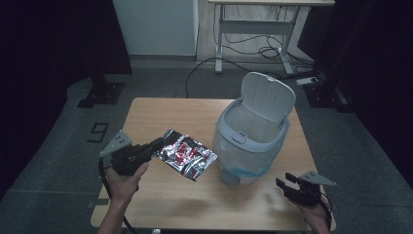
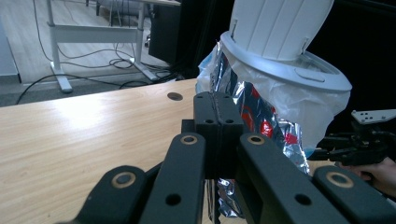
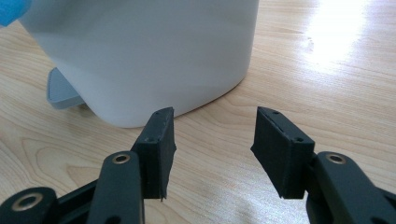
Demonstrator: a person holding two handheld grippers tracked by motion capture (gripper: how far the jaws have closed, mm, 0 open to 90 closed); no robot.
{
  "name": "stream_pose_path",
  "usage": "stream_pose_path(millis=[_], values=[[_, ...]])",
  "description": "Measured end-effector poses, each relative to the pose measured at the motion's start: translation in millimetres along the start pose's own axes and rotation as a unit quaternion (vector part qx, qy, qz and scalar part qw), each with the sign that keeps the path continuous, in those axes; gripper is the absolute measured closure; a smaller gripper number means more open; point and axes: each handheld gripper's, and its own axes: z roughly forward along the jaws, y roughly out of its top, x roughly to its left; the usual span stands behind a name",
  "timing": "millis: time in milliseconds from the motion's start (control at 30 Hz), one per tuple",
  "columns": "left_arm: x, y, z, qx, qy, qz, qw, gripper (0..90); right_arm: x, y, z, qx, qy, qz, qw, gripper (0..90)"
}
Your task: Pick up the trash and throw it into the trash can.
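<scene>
Left gripper (image 1: 157,144) clamps one edge of a foil snack wrapper (image 1: 187,154), lifted off the table (image 1: 165,109) just left of the open, bag-lined white bin (image 1: 253,141).
Held by so thin an edge, the crinkly wrapper could slide from the jaws or catch on the bin rim and fall outside; the right gripper (image 3: 212,149) waits open and empty at the bin's base.

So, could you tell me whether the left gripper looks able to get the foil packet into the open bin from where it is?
Probably yes: the left gripper grips the foil packet, the bin stands right beside it, and its lid is up.
</scene>
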Motion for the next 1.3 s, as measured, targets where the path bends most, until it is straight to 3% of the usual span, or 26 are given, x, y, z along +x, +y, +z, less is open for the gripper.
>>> stream_pose_path(millis=[1300], values=[[-14.7, 43.8, 23.0, 0.009, -0.024, 0.014, 0.9996, 90.0, -1.8, -1.7, 2.7, 0.006, -0.002, 0.002, 1.0, 47.6]])
